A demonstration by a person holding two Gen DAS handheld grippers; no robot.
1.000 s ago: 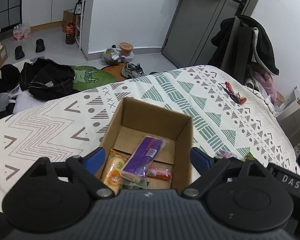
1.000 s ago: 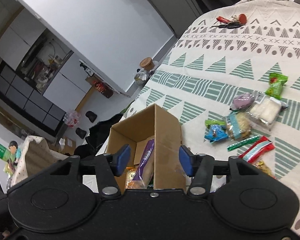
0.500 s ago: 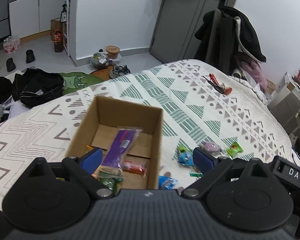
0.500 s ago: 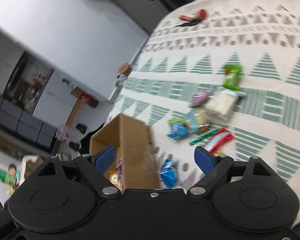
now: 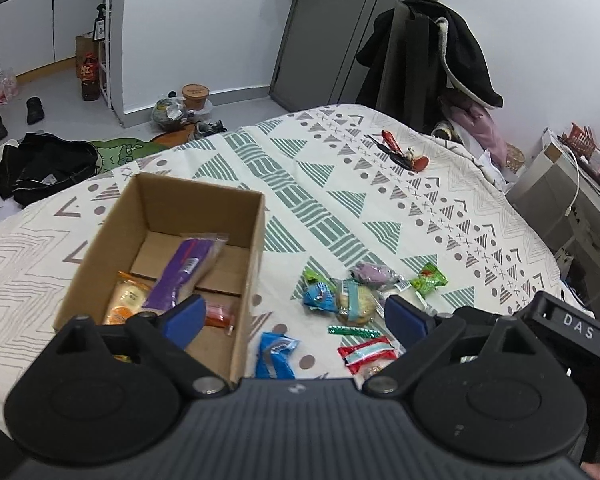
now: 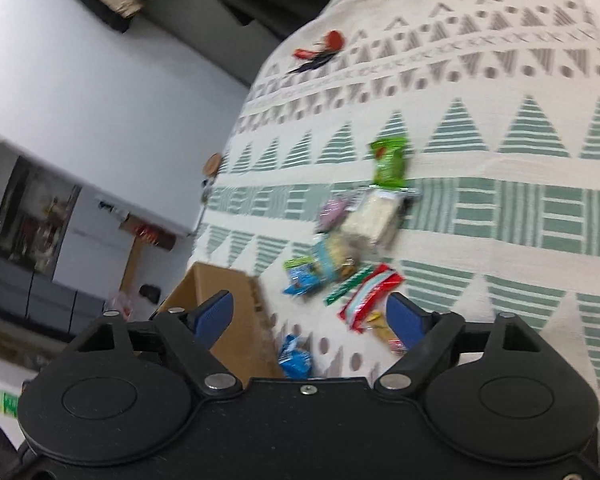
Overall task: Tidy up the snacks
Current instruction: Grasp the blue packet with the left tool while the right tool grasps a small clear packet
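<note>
Looking along your left gripper, you have its 2 blue pads spread wide with nothing clamped between them; they have just eased in slightly. The cardboard box on the patterned bedspread is your landmark: your left pad hangs over its near right corner, your right pad over the loose snacks to the right of the box. Inside the box lie a purple packet, an orange-and-white packet and a small red one. Just right of the box's near corner lies a blue packet; farther right sit a red-and-white packet, a thin green stick, a round cake in a clear wrapper and a green packet.

Your right gripper also stands apart and empty, its jaws having just narrowed a little. In its blurred view the box sits behind its left pad, the blue packet lies between the pads, and the red-and-white packet is just inside the right pad.
</note>
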